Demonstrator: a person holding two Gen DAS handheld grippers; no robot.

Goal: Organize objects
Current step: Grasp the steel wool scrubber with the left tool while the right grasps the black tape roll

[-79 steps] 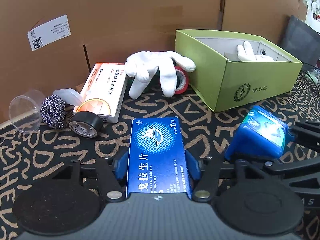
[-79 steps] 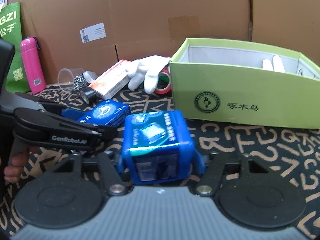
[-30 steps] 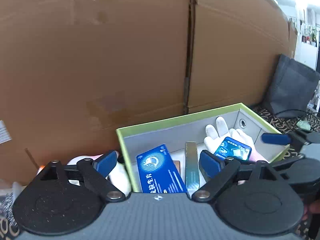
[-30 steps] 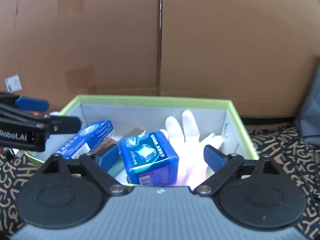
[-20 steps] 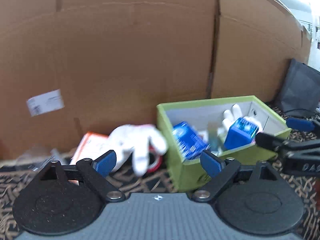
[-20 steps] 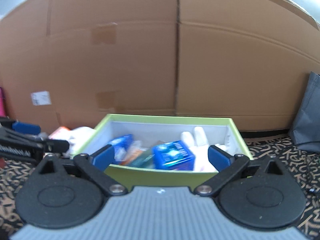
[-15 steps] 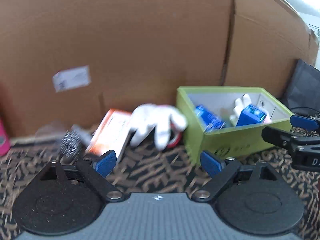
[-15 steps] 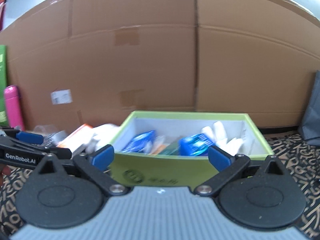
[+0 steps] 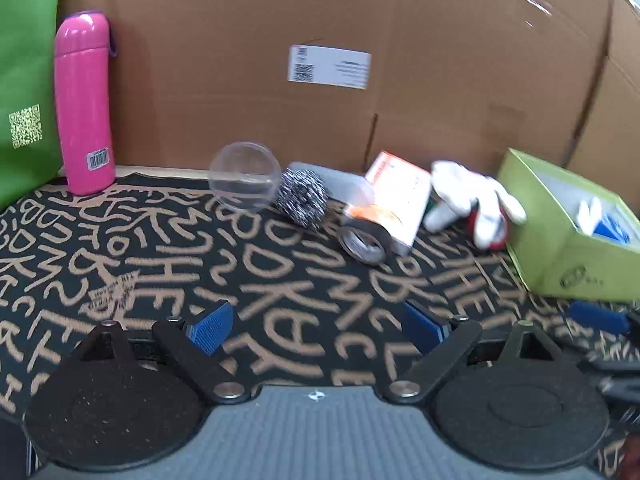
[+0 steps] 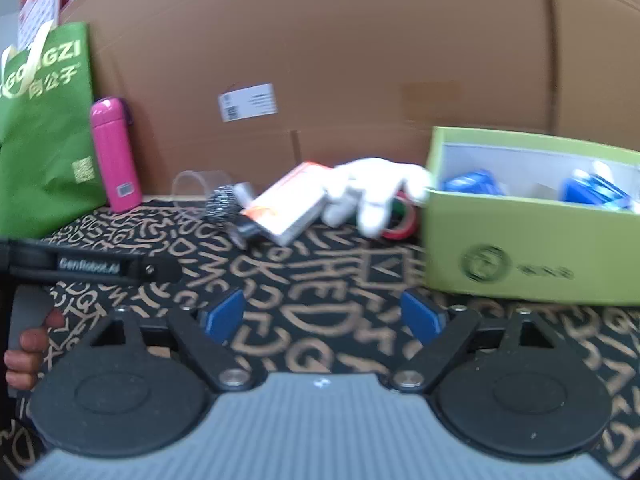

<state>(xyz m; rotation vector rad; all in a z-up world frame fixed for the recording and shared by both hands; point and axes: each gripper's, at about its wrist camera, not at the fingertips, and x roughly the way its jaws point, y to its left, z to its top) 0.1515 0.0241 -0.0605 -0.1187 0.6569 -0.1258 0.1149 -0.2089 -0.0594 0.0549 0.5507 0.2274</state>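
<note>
My left gripper (image 9: 316, 322) is open and empty above the patterned mat. My right gripper (image 10: 322, 314) is open and empty too. The green box (image 9: 560, 256) stands at the right; it also shows in the right wrist view (image 10: 520, 248) with a blue pill box (image 10: 472, 182) and a blue cube pack (image 10: 592, 188) inside. On the mat lie a white glove (image 9: 472, 196), an orange-and-white medicine box (image 9: 400, 196), a black tape roll (image 9: 362, 242), a steel scourer (image 9: 306, 200), a clear cup (image 9: 244, 182) and a red tape roll (image 10: 398, 220) under the glove.
A pink bottle (image 9: 84, 100) and a green bag (image 9: 24, 80) stand at the back left. A cardboard wall (image 9: 360, 60) closes the back. The left gripper's body (image 10: 88, 266) shows at the left of the right wrist view.
Both grippers let go of the blue pill box and blue cube pack in the green box, then drew back and swung left. The loose objects on the mat are now ahead.
</note>
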